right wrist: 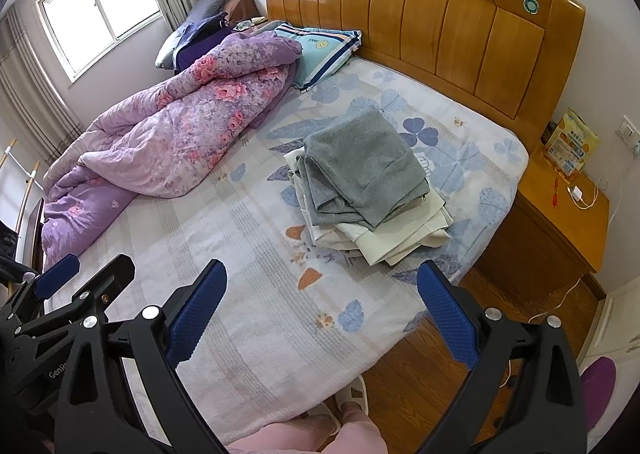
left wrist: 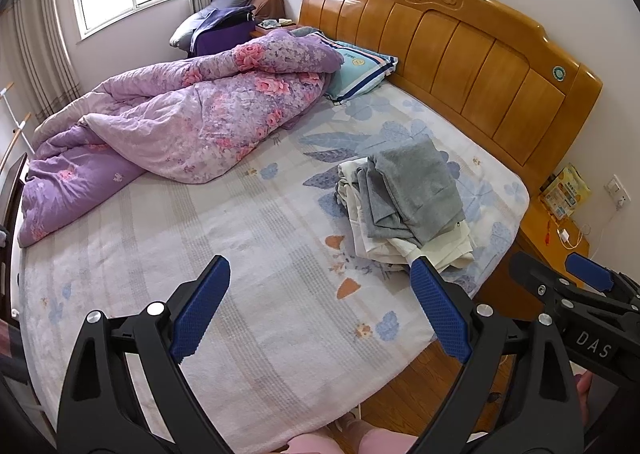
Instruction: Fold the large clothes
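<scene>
Both grippers idle above the near edge of the bed (left wrist: pixel 248 354), nothing held. Left gripper (left wrist: pixel 320 304) has its fingers spread wide apart, empty; right gripper (right wrist: pixel 322 308) likewise wide apart and empty. Clothes pile (right wrist: pixel 368 190) sits on the sheet on the bed's right half, nearer the headboard (right wrist: pixel 432 14): grey garment (right wrist: pixel 360 166) on top, cream/white ones (right wrist: pixel 400 238) under it, how many I can't tell. Pile is well ahead of both grippers, no contact. Purple floral quilt (left wrist: pixel 180 126) bunched on the left side, pillow (left wrist: pixel 360 70) by the headboard, nightstand (right wrist: pixel 560 214) right of the bed.
</scene>
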